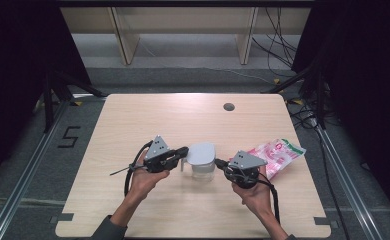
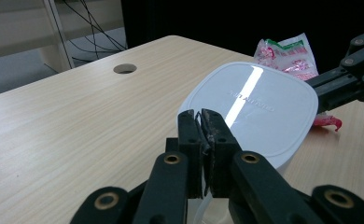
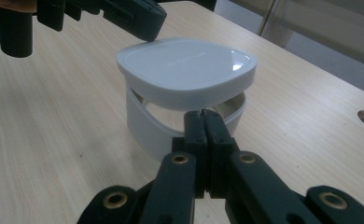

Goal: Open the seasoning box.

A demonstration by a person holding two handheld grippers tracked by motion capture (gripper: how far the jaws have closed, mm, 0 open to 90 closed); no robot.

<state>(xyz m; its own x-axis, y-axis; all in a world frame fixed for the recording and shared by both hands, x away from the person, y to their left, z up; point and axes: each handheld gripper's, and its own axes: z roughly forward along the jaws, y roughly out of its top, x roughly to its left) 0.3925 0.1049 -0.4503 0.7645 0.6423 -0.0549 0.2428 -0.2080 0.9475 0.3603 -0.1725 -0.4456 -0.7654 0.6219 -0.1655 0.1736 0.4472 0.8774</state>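
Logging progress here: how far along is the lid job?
Done: the lid sits lifted and tilted above the container, a gap showing. In hand: the left gripper and right gripper meet opposite sides, fingers together. Left: taking the lid off fully.

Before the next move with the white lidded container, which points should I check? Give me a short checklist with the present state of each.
1. Left gripper shut at the lid edge: ok.
2. Right gripper shut at the container rim: ok.
3. Whether either really clamps something: cannot tell.
4. Lid seated flat: not ok, it is raised and tilted above the body.
5. Pink snack bag apart from the container: ok.
6. Table space around it free: ok.
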